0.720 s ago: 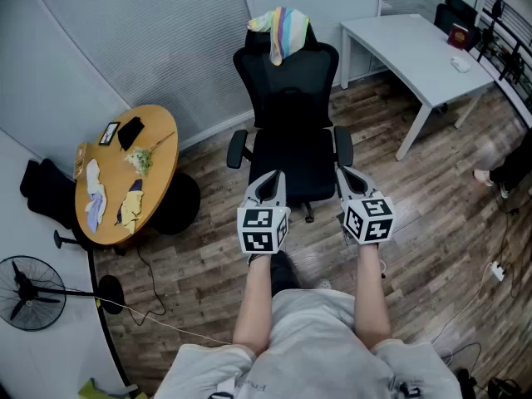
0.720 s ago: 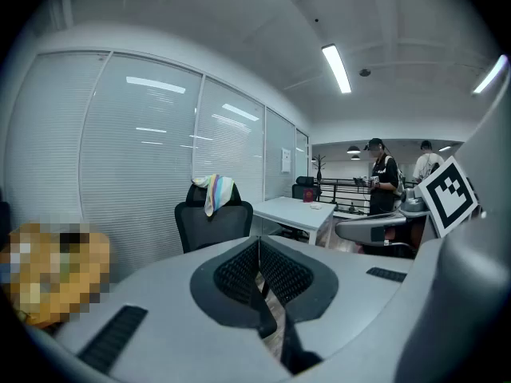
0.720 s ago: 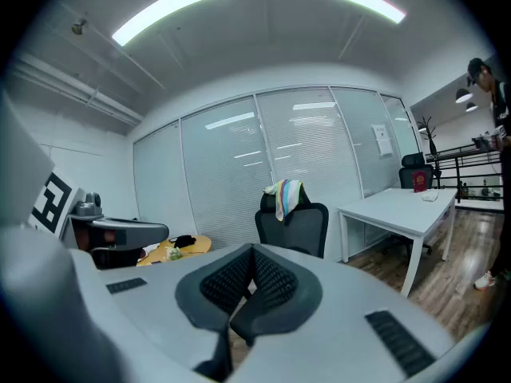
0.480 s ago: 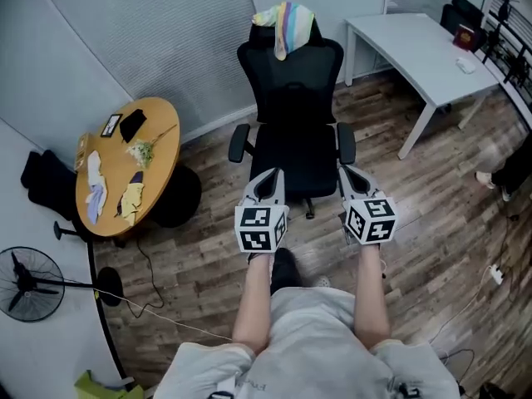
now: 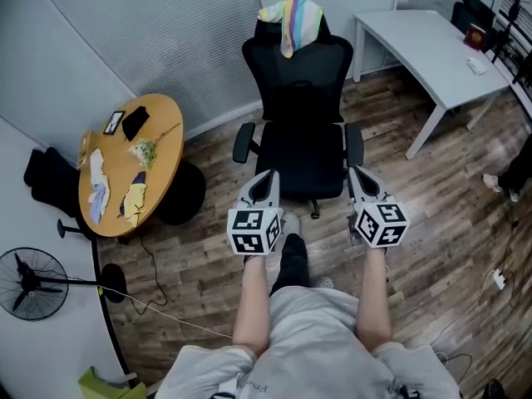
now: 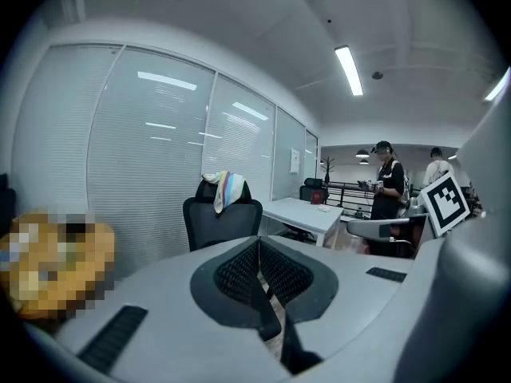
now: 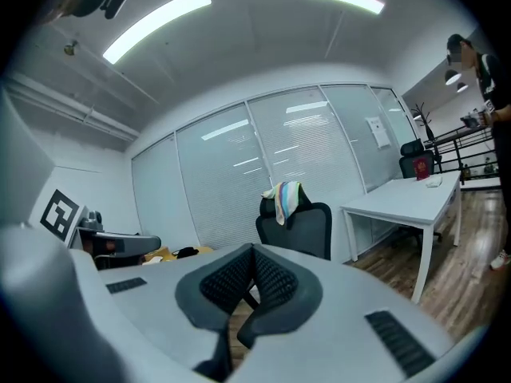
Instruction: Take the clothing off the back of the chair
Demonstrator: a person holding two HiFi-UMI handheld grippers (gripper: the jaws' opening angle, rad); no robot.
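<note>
Striped pastel clothing [image 5: 293, 17] is draped over the headrest of the black office chair [image 5: 303, 115], at twelve o'clock from both claws and well apart from them. It looks thin, soft and light, so it should sag when lifted and slide freely off the chair back; nothing about it seems fragile. The best hold is probably the bunched fold on top of the headrest, or the tail hanging at its six o'clock edge. The left claw [image 5: 267, 177] and right claw [image 5: 359, 173] are both closed and empty, at six o'clock of the seat
</note>
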